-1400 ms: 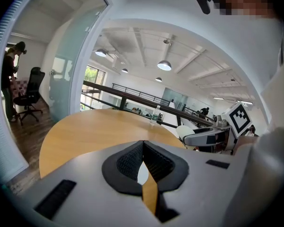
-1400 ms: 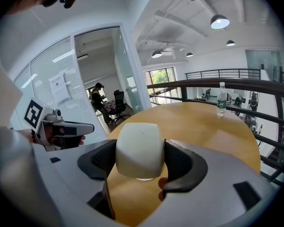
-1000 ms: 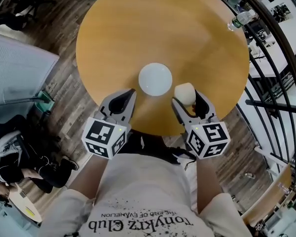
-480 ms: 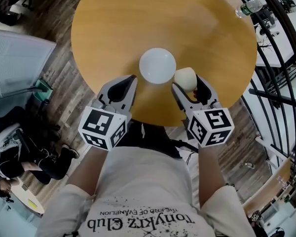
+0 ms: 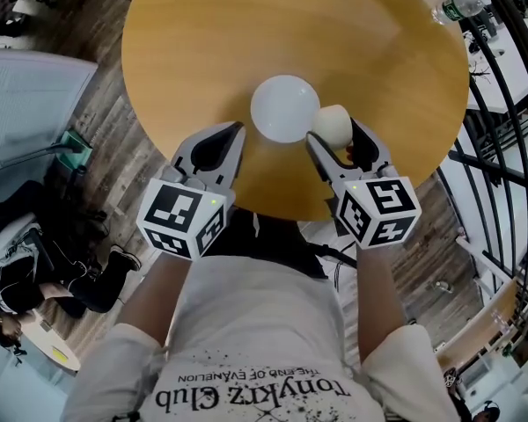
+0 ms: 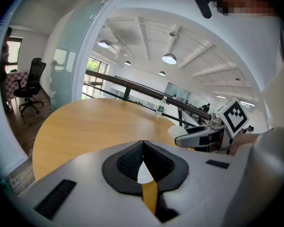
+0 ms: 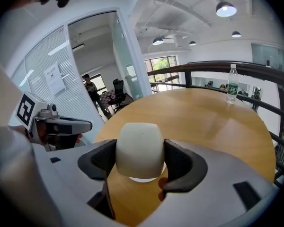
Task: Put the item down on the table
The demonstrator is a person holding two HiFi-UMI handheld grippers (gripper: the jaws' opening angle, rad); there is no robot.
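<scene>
**A:** Starting closest in, what are the two grippers doing?

**B:** The left gripper (image 5: pixel 236 132) has its jaws pressed together with nothing between them. It is held over the near part of the table (image 5: pixel 202 42). The right gripper (image 5: pixel 333 137) is level with it on the other side. Its jaws are clamped on the cream item (image 5: pixel 332 123), with one dark pad against each flank.

**A:** Where exactly is that item?

**B:** It is rounded and cup-like, and held up between the pads. In the right gripper view there is bare wood below it. From the head view it sits at the right edge of a white dish (image 5: pixel 284 108). Their outlines meet there, but I cannot tell whether they touch.

**A:** And the dish?

**B:** It is round and plain, and it lies flat on the table just beyond the tips of both grippers, a little nearer the left one's side.

**A:** What about further out?

**B:** The round wooden top stretches away bare. A clear water bottle (image 5: pixel 462 7) stands upright near its far right rim. A dark railing (image 5: pixel 510 104) curves past behind it.
</scene>
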